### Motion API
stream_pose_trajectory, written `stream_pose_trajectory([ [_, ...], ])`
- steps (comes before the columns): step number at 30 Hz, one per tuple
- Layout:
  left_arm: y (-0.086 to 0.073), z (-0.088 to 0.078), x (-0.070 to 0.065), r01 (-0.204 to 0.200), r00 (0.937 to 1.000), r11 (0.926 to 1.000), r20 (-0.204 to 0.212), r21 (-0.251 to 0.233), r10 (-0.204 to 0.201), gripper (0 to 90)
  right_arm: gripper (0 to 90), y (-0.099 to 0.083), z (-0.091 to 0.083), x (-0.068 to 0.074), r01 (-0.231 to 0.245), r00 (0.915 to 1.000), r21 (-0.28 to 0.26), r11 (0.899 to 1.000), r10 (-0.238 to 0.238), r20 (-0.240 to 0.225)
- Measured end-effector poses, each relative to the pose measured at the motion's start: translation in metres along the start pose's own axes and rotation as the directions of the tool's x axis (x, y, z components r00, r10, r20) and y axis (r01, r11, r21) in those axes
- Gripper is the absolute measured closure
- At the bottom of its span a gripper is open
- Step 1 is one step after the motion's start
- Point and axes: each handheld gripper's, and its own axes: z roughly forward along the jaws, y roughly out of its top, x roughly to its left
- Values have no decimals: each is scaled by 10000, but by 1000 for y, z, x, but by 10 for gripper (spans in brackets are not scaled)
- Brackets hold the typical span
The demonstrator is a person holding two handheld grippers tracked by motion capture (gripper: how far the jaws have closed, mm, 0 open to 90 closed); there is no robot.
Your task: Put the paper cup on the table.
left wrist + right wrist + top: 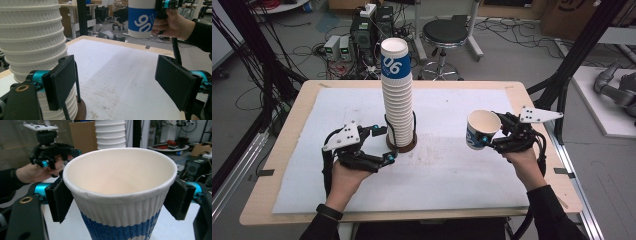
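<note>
Right gripper view: right claw [120, 202] grips an empty paper cup [120, 195].

White-and-blue paper cup [480, 131], tilted, held above table

Cup stack [397, 95] stands centre frame on the worktop [287, 135], left tongs [383, 144] just beside its base at lower left; right tongs [490, 136] hold a single cup [481, 129] up at right, well apart from the stack.
</note>
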Motion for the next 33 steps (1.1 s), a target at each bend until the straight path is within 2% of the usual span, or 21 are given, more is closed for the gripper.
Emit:
stream_pose_trajectory([
  [7,-2,1,0,59,10000,10000,58,61,-60,170,203,-8,-4,-13,-187,9971,-56,9998,190,743],
  [15,-3,3,-2,-32,10000,9999,79,145,31,170,203,-20,-4,-28,-396,9903,133,9991,375,1338],
  [18,-4,3,-2,-39,10000,9999,88,154,37,170,203,-24,-5,-34,-606,9873,151,9980,577,1481],
  [25,-5,7,-2,-62,9999,9996,91,261,60,170,203,-34,-6,-45,-845,9750,33,9964,820,2067],
  [29,-5,7,-3,-96,9999,9997,76,240,94,170,203,-39,-2,-52,-1019,9650,134,9947,956,2441],
  [33,-6,8,-3,-101,9999,9995,107,293,97,170,203,-46,1,-58,-1150,9510,67,9933,1081,2897],
])
